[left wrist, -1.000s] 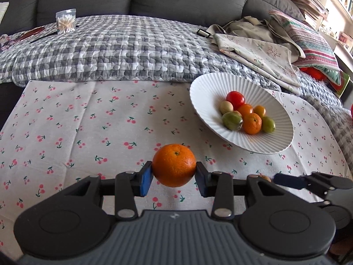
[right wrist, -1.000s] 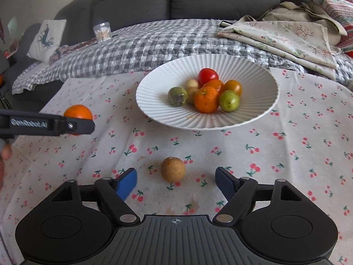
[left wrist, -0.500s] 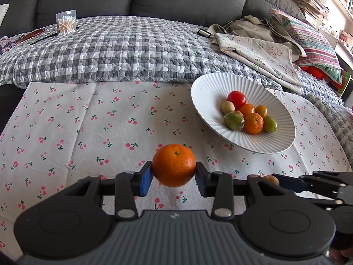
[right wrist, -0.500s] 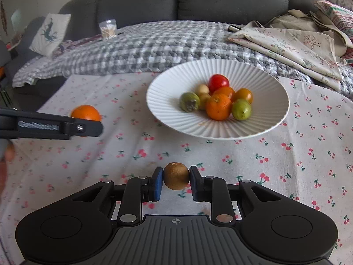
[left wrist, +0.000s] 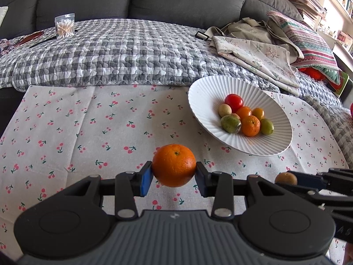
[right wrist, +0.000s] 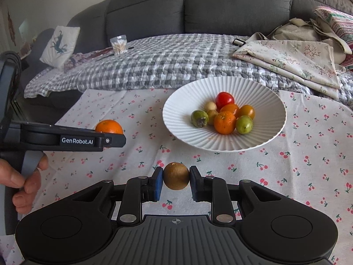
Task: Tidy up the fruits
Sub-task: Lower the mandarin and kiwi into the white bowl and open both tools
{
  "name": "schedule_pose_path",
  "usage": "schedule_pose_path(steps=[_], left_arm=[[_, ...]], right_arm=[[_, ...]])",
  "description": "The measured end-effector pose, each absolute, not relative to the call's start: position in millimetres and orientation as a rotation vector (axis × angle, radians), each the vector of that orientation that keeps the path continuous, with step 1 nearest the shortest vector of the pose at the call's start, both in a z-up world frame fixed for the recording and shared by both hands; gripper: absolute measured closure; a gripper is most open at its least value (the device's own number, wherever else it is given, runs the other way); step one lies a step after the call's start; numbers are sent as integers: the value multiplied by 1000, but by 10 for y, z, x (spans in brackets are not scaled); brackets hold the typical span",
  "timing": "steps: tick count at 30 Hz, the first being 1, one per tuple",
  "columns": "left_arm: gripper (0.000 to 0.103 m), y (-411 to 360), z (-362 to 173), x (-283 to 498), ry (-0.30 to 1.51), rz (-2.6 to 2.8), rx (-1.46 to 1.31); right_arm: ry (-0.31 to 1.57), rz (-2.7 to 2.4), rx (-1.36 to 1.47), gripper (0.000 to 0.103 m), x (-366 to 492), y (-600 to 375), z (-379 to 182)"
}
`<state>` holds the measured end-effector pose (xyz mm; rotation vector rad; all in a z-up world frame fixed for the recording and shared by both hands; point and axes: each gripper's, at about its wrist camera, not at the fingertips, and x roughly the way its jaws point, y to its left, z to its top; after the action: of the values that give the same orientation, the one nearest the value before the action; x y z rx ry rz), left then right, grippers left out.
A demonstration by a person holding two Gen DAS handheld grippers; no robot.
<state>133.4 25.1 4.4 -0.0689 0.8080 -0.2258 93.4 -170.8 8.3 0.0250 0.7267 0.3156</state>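
My cherry-print tablecloth (right wrist: 308,154) covers the whole work surface, and the white ribbed bowl (right wrist: 260,101) sits on it toward the far side, already holding a small heap of fruit: a red tomato (right wrist: 224,99), a mandarin (right wrist: 225,122) and a few green and yellow pieces touching one another in the middle. From my right gripper (right wrist: 175,180) the bowl lies at about one o'clock, nearly straight ahead along the fingers; from my left gripper (left wrist: 174,174) it lies further round, at roughly two o'clock, so I judge my right hand the nearer and the better lined up for the drop. The orange (left wrist: 174,165) is pinched between the left pads, hanging clear of the cloth. The small brown kiwi-like fruit (right wrist: 176,176) is pinched between the right pads, blue pad on each flank. It is nearly round, so its long axis hardly matters for the release. In the right view my left gripper stands at nine o'clock, well apart from the bowl. I expect to carry the brown fruit forward over the near rim first, then bring the orange across from the left.
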Motion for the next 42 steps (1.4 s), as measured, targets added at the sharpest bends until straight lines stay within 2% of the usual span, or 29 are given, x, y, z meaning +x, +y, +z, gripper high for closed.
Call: schedule_pose_path(steps=[17, 42], left_arm=[[64, -46, 94, 1408, 765, -282, -13], [64, -614, -32, 1758, 674, -388, 131]], right_arm=[[654, 259, 95, 79, 937, -2088, 314], [627, 155, 106, 79, 1459, -2398, 66]])
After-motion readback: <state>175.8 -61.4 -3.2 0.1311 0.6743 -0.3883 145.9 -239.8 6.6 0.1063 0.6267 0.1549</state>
